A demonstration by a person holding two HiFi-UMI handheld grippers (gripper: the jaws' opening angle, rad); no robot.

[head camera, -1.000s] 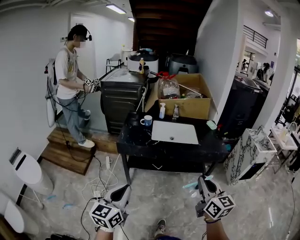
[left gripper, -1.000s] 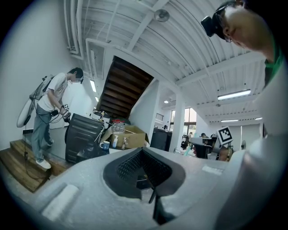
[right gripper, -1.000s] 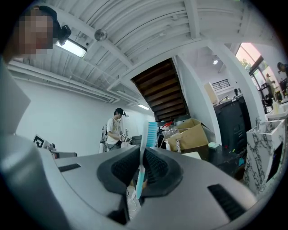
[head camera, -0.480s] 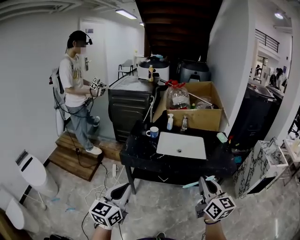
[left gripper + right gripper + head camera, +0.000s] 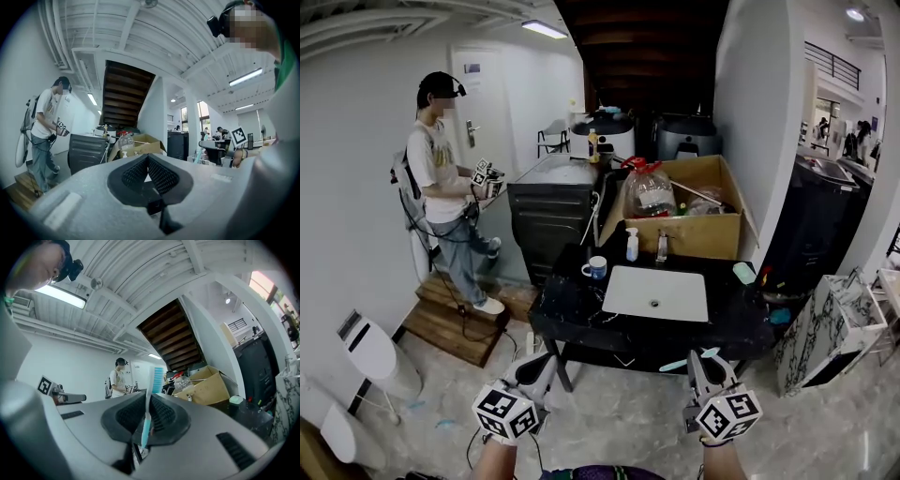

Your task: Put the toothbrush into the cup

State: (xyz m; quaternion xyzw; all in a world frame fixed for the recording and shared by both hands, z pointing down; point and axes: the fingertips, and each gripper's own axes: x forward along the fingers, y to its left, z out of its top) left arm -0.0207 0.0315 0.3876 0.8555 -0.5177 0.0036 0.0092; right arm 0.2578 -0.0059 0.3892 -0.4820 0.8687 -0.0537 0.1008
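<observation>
The right gripper [image 5: 705, 360] is held low at the bottom right of the head view, and its jaws are closed on the toothbrush [image 5: 685, 361], which lies across them with its light blue handle pointing to the left. In the right gripper view, the toothbrush [image 5: 157, 375] is seen standing upright between the two ribbed pads [image 5: 161, 412], with the bristle head above the jaws and the handle clamped below. The left gripper [image 5: 538, 362] is held at the bottom left, well apart from the right one; in the left gripper view its pads [image 5: 159, 174] are pressed together at the tip and nothing is gripped between them. The cup [image 5: 596, 268], white with a blue band, stands upright on the black table [image 5: 572, 314], near its back left corner and well apart from both grippers. A white rectangular piece [image 5: 656, 292], probably a sink basin, is set in the table to the right of the cup. Behind it a spray bottle [image 5: 632, 245] and a cardboard box [image 5: 703, 234] are placed. At the left, a person [image 5: 439, 183] is standing on a wooden step [image 5: 441, 323].
</observation>
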